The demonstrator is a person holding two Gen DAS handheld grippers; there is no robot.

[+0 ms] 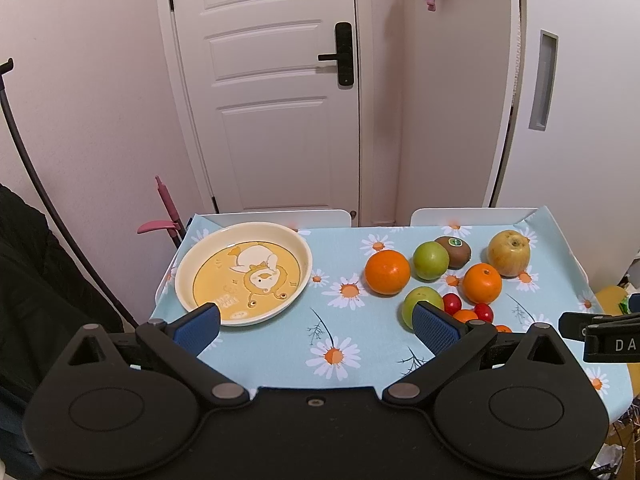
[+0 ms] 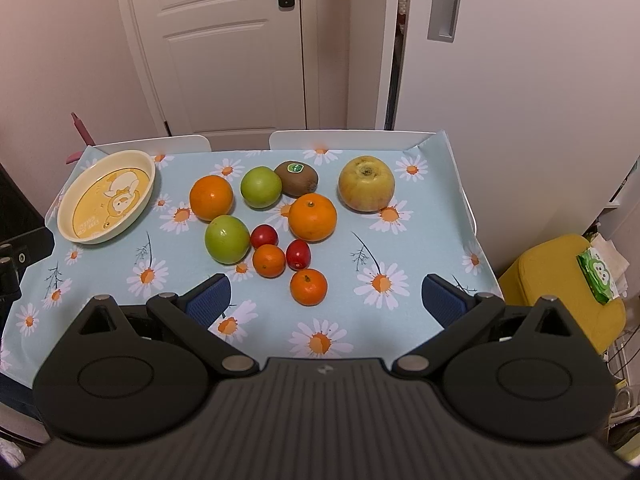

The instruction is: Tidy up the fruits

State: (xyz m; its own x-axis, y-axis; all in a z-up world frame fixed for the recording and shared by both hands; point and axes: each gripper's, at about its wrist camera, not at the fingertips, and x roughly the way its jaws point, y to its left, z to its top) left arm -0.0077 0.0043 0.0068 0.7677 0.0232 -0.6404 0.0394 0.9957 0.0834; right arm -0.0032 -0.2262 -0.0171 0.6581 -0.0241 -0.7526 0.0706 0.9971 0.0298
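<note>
A cream plate [image 1: 182,264] with a yellow cartoon print lies empty at the table's far left; its rim also shows in the right wrist view [image 2: 150,184]. Fruits lie loose right of it: two oranges [image 2: 211,197] [image 2: 312,217], two green apples [image 2: 261,187] [image 2: 227,239], a kiwi [image 2: 296,179], a yellow pear [image 2: 366,183], two red cherry tomatoes [image 2: 264,236] [image 2: 298,254] and two small mandarins [image 2: 269,260] [image 2: 308,287]. My left gripper [image 1: 316,326] is open and empty above the front of the table. My right gripper [image 2: 326,300] is open and empty just before the nearest mandarin.
The table [image 2: 432,240] has a light blue daisy cloth. Two white chair backs [image 2: 344,138] stand at its far edge before a white door [image 2: 224,40]. A yellow stool [image 2: 560,288] with a green packet stands to the right. A pink stand [image 1: 168,216] is at the far left.
</note>
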